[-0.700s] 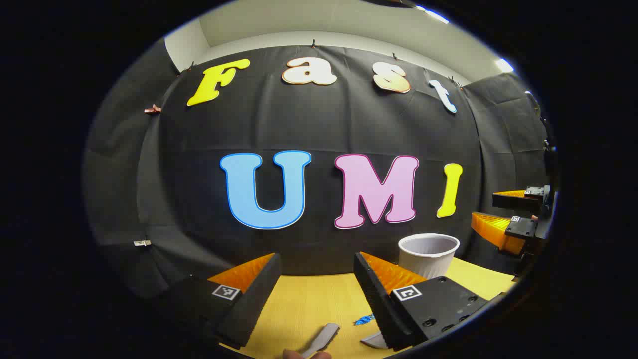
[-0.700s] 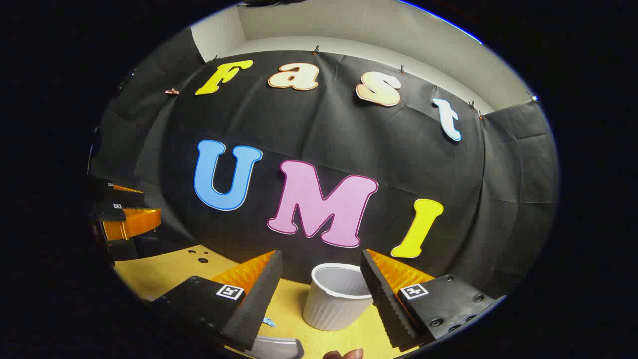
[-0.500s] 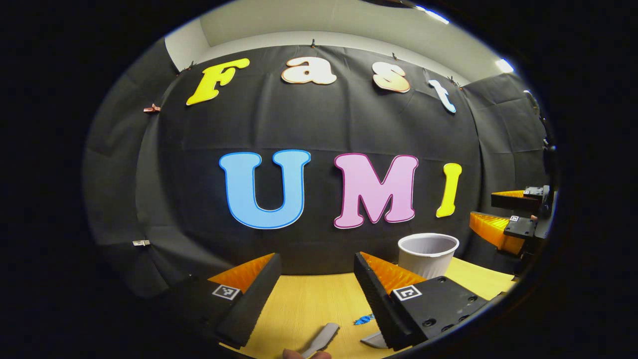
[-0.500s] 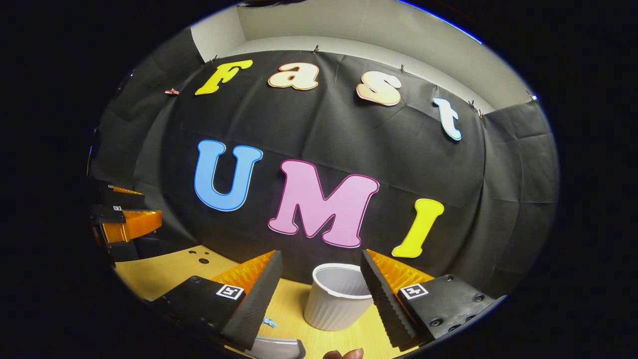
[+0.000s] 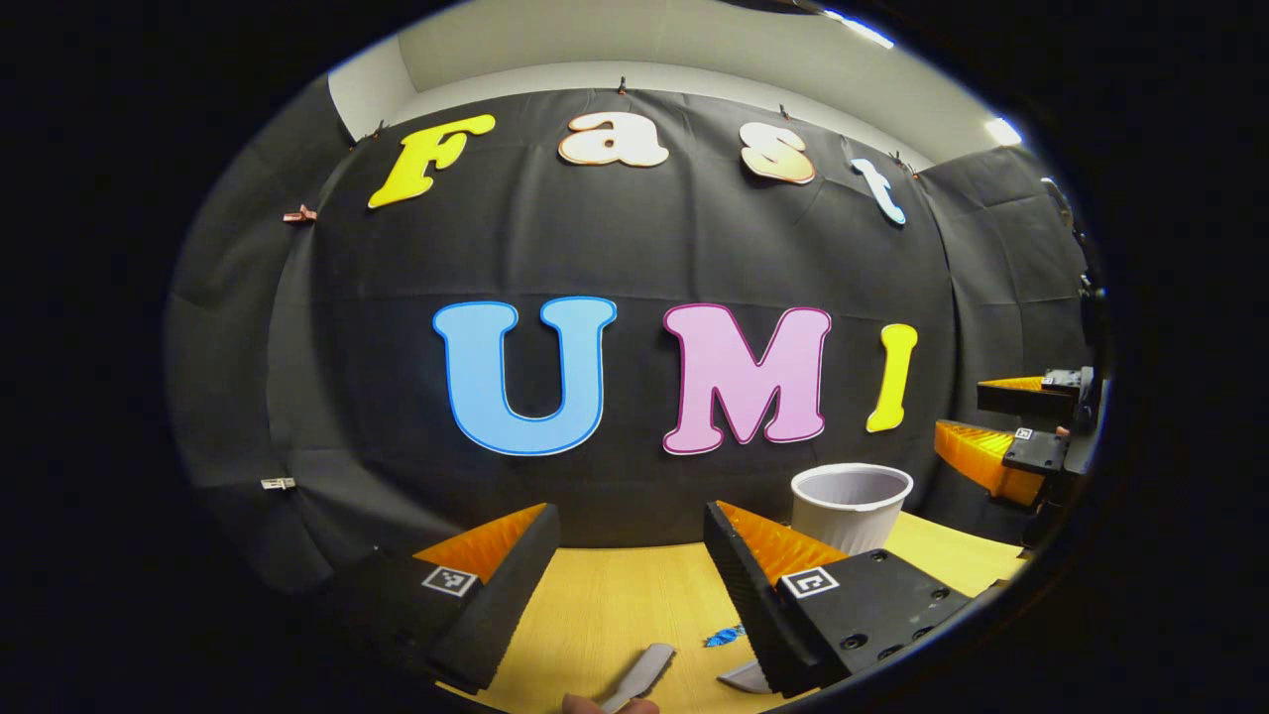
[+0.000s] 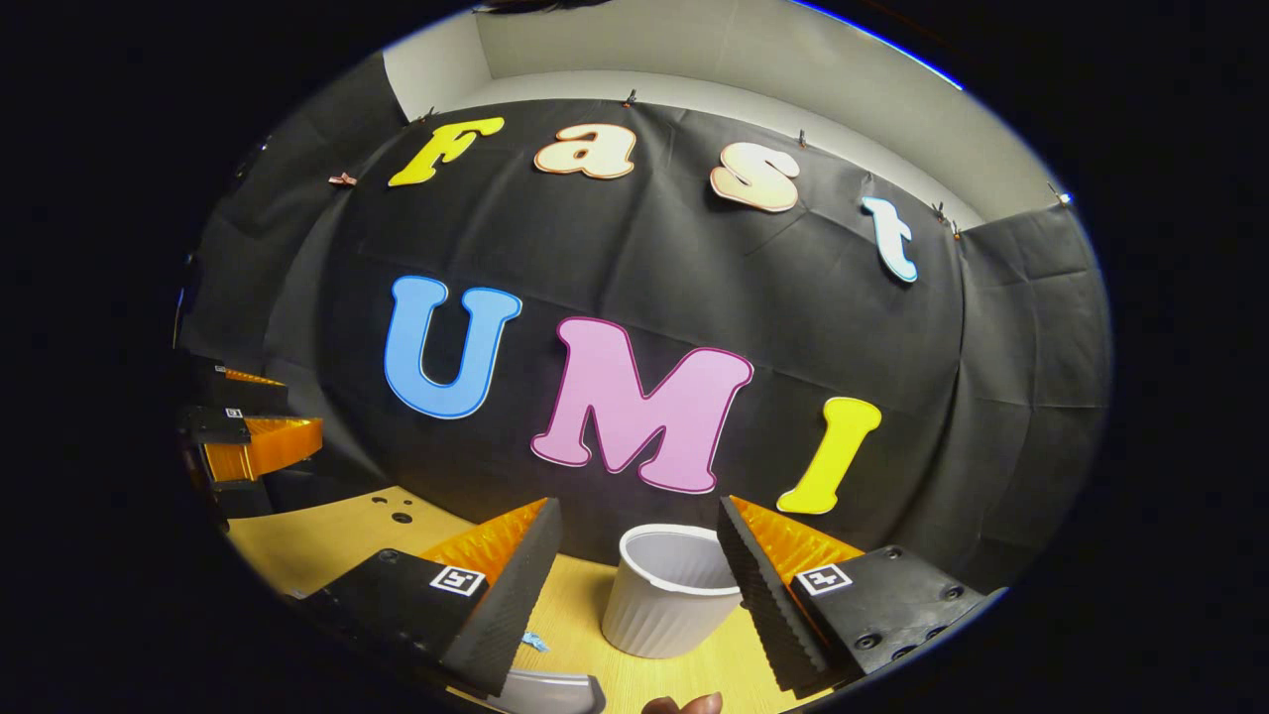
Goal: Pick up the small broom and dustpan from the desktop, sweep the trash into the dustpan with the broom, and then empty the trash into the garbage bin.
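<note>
My left gripper (image 5: pixel 630 511) stands open above the yellow wooden desktop (image 5: pixel 605 605) with nothing between its fingers. Below it lie a grey handle (image 5: pixel 639 672), a small blue scrap of trash (image 5: pixel 724 635) and a grey edge (image 5: pixel 744 678) partly hidden by one finger; I cannot tell which is broom and which is dustpan. A white ribbed garbage bin (image 5: pixel 851 506) stands at the back right. My right gripper (image 6: pixel 638 503) is open too, with the bin (image 6: pixel 669 595) just beyond its fingers. The blue scrap (image 6: pixel 535 642) and a grey piece (image 6: pixel 555 689) lie at the lower left.
Each gripper sees the other off to the side, open and raised: the right one (image 5: pixel 962 415), the left one (image 6: pixel 297 405). A person's fingertip (image 6: pixel 684 704) pokes in at the bottom. The black cloth wall closes the table's far edge. Small holes (image 6: pixel 402 516) mark the desktop.
</note>
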{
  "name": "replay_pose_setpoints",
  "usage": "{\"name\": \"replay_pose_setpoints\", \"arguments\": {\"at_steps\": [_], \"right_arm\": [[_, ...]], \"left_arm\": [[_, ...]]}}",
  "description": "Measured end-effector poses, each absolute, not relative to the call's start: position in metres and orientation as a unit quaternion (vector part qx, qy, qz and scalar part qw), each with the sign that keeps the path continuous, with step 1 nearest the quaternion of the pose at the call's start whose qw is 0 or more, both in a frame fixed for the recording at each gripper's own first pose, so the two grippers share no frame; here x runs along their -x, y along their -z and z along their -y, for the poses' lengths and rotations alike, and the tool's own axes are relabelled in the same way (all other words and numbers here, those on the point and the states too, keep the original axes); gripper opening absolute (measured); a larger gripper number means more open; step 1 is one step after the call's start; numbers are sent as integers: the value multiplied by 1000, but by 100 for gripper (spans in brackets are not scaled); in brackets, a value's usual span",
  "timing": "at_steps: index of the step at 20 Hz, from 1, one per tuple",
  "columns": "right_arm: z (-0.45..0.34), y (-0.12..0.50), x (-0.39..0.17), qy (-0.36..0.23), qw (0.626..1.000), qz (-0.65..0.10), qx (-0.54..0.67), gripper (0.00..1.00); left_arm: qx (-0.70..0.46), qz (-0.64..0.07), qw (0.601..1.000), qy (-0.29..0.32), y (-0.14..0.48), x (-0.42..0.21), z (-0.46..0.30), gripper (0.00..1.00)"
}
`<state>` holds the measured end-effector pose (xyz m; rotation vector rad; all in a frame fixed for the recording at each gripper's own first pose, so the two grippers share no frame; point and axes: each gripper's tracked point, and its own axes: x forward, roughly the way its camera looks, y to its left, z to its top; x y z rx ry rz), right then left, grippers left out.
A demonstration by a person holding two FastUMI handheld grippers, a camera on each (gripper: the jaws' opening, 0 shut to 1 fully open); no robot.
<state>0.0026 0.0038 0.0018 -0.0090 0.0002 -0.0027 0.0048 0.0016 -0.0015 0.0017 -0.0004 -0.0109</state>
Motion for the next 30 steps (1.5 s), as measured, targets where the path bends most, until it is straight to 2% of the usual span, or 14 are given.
{"name": "replay_pose_setpoints", "arguments": {"at_steps": [1, 2, 3, 6, 11, 16, 21, 30], "right_arm": [[-7, 0, -2, -6, 1000, -5, 4, 93], [-14, 5, -2, -23, 1000, -18, 1, 97], [-20, 18, 1, -44, 998, -44, -4, 97], [-34, 72, 21, -95, 981, -170, -23, 98], [-33, 197, 91, -141, 900, -411, -5, 97], [-51, 285, 148, -162, 823, -544, -31, 97], [-72, 334, 158, -172, 786, -592, -50, 96], [-103, 409, 151, -176, 747, -641, -17, 96]], "left_arm": [[-2, 0, 1000, 5, 1, -5, -2, 95], [-2, 0, 1000, 6, 1, -5, -3, 95], [-3, -1, 1000, 6, 2, -5, -2, 95], [-4, -5, 1000, 8, 8, -2, -1, 95], [6, -19, 1000, 3, 20, -1, -5, 95], [-6, -30, 1000, 0, 32, 7, -6, 95], [-11, -38, 999, -2, 38, 13, -6, 95], [-10, -50, 999, -14, 48, 18, -11, 95]]}}
